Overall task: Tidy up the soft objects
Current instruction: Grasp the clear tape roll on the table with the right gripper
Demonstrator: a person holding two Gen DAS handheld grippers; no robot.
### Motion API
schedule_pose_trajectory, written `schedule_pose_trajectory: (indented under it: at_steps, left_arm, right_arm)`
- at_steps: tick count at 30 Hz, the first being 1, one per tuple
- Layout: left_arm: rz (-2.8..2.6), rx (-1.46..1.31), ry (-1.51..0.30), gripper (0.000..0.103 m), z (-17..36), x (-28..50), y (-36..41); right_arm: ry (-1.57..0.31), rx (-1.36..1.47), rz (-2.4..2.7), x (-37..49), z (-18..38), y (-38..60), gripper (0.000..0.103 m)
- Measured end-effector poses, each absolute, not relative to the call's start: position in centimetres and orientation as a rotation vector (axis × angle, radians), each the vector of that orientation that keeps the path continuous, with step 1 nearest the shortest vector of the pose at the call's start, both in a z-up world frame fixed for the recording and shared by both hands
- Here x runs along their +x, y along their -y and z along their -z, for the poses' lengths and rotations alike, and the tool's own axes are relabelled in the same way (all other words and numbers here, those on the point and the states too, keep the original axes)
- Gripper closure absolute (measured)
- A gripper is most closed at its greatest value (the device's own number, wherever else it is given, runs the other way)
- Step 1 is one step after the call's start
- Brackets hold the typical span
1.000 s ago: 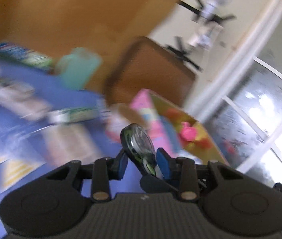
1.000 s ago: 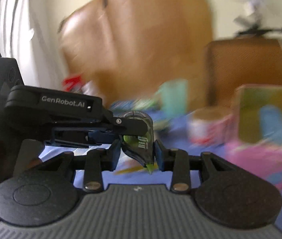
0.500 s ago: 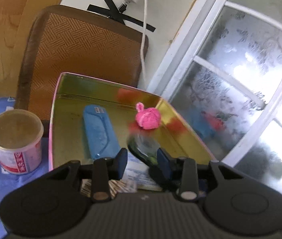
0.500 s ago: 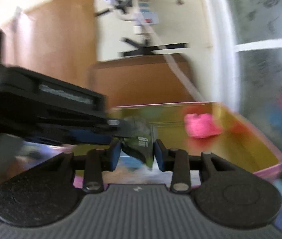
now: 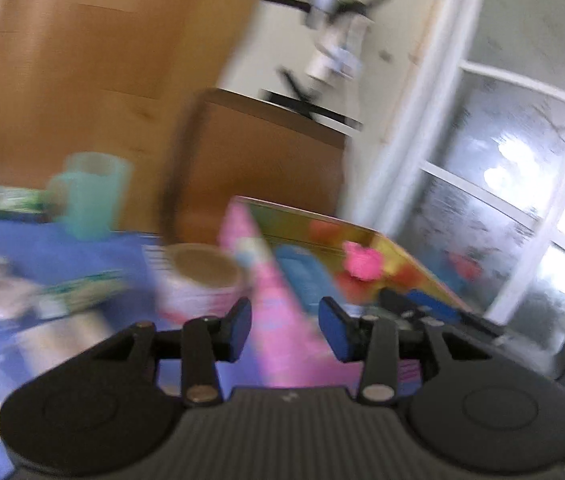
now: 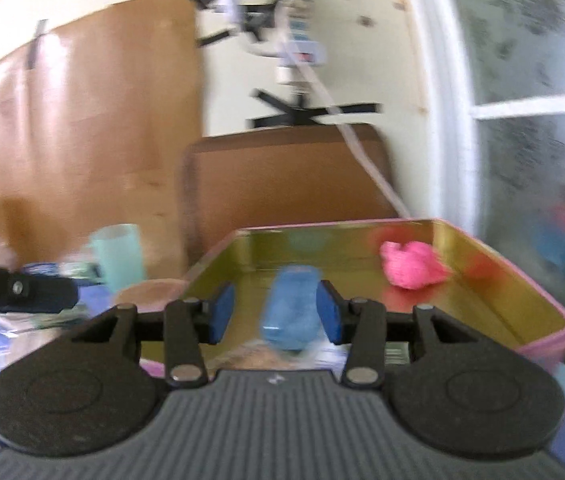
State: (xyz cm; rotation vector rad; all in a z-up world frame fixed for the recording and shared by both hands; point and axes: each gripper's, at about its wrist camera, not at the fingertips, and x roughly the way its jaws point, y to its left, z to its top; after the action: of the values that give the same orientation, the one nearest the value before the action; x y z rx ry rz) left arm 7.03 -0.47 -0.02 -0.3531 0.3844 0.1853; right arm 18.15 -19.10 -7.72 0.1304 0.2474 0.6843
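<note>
The shiny gold tin tray with a pink rim [image 6: 538, 300] already holds a fluffy pink soft toy [image 6: 414, 265] and a blue squishy pouch [image 6: 291, 309]. The left gripper [image 5: 285, 328] and right gripper [image 6: 275, 314] have just been opening, with nothing between them. More things (blurry ones) wait on the blue table cloth [image 5: 94, 256].
</note>
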Motion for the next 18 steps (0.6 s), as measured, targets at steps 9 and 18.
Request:
schedule_pose_trajectory:
  at_steps: [9,18]
  left_arm:
    - [-0.700,-0.494,-0.339,0.065,3.6,-6.0,-11.4]
    - [-0.787,-0.626,-0.126,0.059,4.8,-11.6,-13.9]
  right_arm:
    - [-0.347,-0.043,-1.141,14.0,4.3,7.5,0.055]
    - [-0.377,-0.515,-1.385,11.4,3.8,-12.7,0.049]
